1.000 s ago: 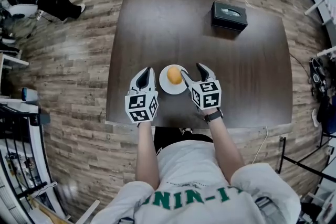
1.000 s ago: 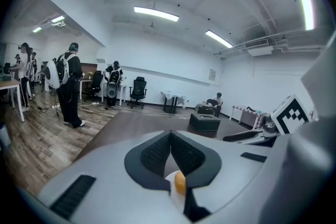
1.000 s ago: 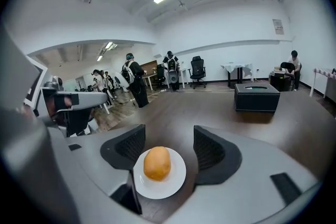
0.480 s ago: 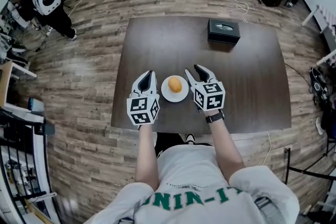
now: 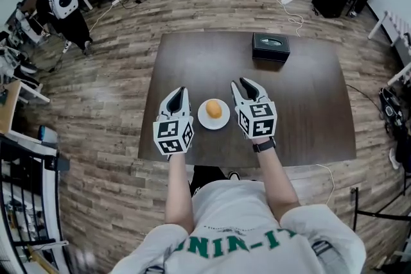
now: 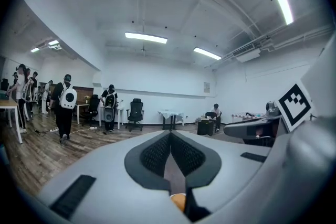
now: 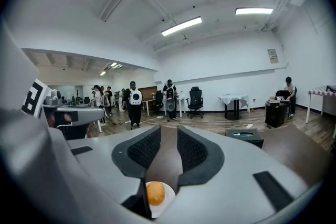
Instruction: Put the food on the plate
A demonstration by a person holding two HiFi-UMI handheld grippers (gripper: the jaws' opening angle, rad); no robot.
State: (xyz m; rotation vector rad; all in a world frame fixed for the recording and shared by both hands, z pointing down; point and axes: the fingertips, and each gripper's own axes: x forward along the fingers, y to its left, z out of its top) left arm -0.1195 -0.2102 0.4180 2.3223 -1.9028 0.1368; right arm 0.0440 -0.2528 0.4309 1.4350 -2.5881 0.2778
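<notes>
The food [image 5: 214, 110], a small orange roll, lies on the plate [image 5: 204, 119] near the surface's [image 5: 308, 106] 6 o'clock edge. I judge it light, soft and crushable, so I'd pinch its sides gently. My left gripper [image 5: 180, 92], at 9 o'clock, is closed and empty. My right gripper [image 5: 239, 83], at 3 o'clock, is closing on nothing.

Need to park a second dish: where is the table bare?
The table is bare at far left, between the plate and the far edge, and on its right side, from the black tissue box to the near edge. Only the near middle is crowded, round the plate with the orange food.
</notes>
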